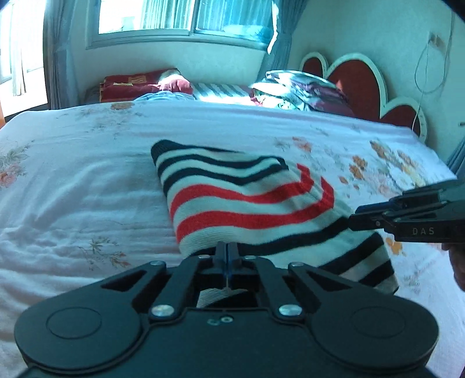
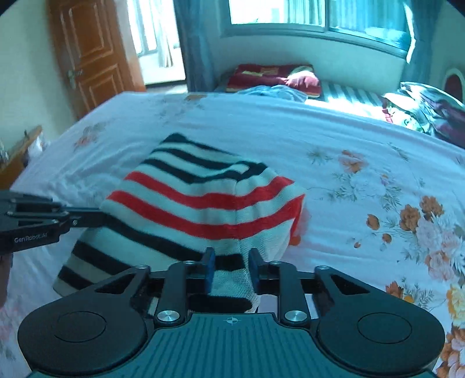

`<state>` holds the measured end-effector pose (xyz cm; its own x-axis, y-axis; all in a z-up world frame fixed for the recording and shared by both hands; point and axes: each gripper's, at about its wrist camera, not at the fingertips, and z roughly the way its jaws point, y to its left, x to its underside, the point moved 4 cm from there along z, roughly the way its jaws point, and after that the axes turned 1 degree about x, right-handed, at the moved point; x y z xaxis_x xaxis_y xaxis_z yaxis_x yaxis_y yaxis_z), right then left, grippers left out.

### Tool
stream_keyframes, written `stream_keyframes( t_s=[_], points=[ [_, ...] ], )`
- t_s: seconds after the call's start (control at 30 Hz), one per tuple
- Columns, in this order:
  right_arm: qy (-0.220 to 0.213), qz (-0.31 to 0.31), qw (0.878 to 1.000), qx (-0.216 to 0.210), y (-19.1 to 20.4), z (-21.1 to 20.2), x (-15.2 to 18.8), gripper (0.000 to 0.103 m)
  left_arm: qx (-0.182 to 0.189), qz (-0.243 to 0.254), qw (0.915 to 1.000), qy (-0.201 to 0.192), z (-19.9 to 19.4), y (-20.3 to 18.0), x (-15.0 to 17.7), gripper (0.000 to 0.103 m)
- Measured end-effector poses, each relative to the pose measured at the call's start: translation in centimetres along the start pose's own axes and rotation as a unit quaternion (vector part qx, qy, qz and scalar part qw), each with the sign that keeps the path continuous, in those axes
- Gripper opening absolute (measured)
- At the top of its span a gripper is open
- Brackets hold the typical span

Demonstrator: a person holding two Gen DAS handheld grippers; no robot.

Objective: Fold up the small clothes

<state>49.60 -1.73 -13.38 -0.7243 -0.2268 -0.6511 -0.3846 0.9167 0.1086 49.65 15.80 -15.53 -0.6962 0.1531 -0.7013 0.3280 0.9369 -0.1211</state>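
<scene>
Nearest in the left wrist view, the left gripper (image 1: 228,253) has its jaws pressed together on the near hem of the striped sweater (image 1: 247,203), a sliver of white knit showing between the arms behind the pads. In the right wrist view the right gripper (image 2: 231,261) has its blue pads set narrowly apart with a fold of the same sweater's near edge bunched between them; the cloth fills the gap and the pads press on it.

The sweater is a small knit in white with black and red bands. Its near edge is lifted by both grippers, one at each near corner, and the rest drapes away onto the bedsheet (image 1: 72,189), folded over itself so that the stripes bend at a crease on the right side. In the left view the right gripper enters from the right edge, its tip touching the sweater; in the right view the left gripper comes in from the left edge the same way.

The sheet is pale with orange and pink flowers, thickest on the right. Farther off lie a red blanket (image 2: 270,77) and a heap of bedding (image 1: 296,87), with a red headboard (image 1: 357,78) at far right. Beyond are a window (image 1: 186,17) with curtains and, in the right view, a wooden door (image 2: 93,52) at far left.
</scene>
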Motion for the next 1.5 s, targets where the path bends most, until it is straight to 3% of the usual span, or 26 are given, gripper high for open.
stream_keyframes(
  t_s=[0.07, 0.2, 0.33, 0.43, 0.6, 0.67, 0.77, 1.0, 1.1, 1.17, 1.2, 1.23, 1.27, 1.3, 1.33, 1.5],
  points=[
    [0.032, -0.036, 0.998, 0.043, 0.4, 1.9, 1.0, 0.000, 0.002, 0.001, 1.0000, 0.005, 0.7, -0.6, 0.4, 0.000],
    [0.040, -0.040, 0.995, 0.079, -0.7, 3.5, 2.4, 0.000, 0.003, 0.006, 0.9999, 0.014, 1.8, -1.5, 0.2, 0.000],
    [0.036, -0.022, 0.996, 0.078, -0.9, 3.2, 2.4, 0.000, -0.009, 0.010, 0.9999, 0.010, 1.6, -1.9, 0.4, 0.000],
    [0.017, -0.010, 0.997, 0.075, -0.2, 0.3, 2.6, 0.000, -0.011, -0.007, 0.9999, 0.003, -0.1, -1.6, 0.6, 0.000],
    [0.005, -0.022, 0.999, 0.035, 2.3, -3.3, 4.5, 0.000, -0.017, 0.000, 0.9998, 0.013, -2.6, -2.6, 2.5, 0.000],
    [0.023, -0.029, 0.999, 0.029, 3.0, -2.9, 5.9, 0.000, -0.022, -0.001, 0.9994, 0.027, -2.7, -2.9, 3.8, 0.000],
    [0.048, -0.026, 0.997, 0.052, 2.4, -1.2, 7.6, 0.000, -0.031, -0.009, 0.9986, 0.041, -2.3, -3.0, 5.7, 0.000],
    [0.046, 0.003, 0.998, 0.036, 1.2, -0.8, 7.8, 0.000, -0.068, 0.001, 0.9971, 0.034, -1.9, -3.9, 6.6, 0.000],
    [0.020, 0.030, 0.999, 0.034, 1.1, -3.4, 7.8, 0.000, -0.069, -0.015, 0.9973, 0.023, -3.7, -4.6, 6.6, 0.001],
    [-0.005, 0.036, 0.998, 0.044, 1.2, -5.8, 8.4, 0.000, -0.078, -0.028, 0.9965, 0.012, -5.4, -5.3, 7.1, 0.022],
    [-0.014, 0.040, 0.998, 0.049, 0.9, -6.8, 8.7, 0.001, -0.091, -0.036, 0.9952, 0.004, -6.2, -5.5, 7.5, 0.051],
    [-0.019, 0.050, 0.997, 0.055, 0.6, -7.8, 9.2, 0.019, -0.104, -0.044, 0.9936, -0.010, -7.1, -5.8, 7.8, 0.085],
    [-0.024, 0.062, 0.996, 0.062, 0.2, -8.6, 9.6, 0.074, -0.117, -0.052, 0.9913, -0.029, -8.1, -6.2, 8.2, 0.097],
    [-0.040, 0.077, 0.994, 0.072, -0.2, -9.7, 10.0, 0.099, -0.132, -0.060, 0.9884, -0.046, -9.0, -6.6, 8.6, 0.101],
    [-0.063, 0.082, 0.992, 0.073, -0.5, -10.8, 10.5, 0.102, -0.137, -0.065, 0.9874, -0.046, -9.6, -7.0, 9.0, 0.102],
    [-0.081, 0.087, 0.990, 0.079, -0.9, -15.4, 12.7, 0.102, -0.138, -0.065, 0.9870, -0.052, -12.5, -9.9, 10.6, 0.102]
  ],
)
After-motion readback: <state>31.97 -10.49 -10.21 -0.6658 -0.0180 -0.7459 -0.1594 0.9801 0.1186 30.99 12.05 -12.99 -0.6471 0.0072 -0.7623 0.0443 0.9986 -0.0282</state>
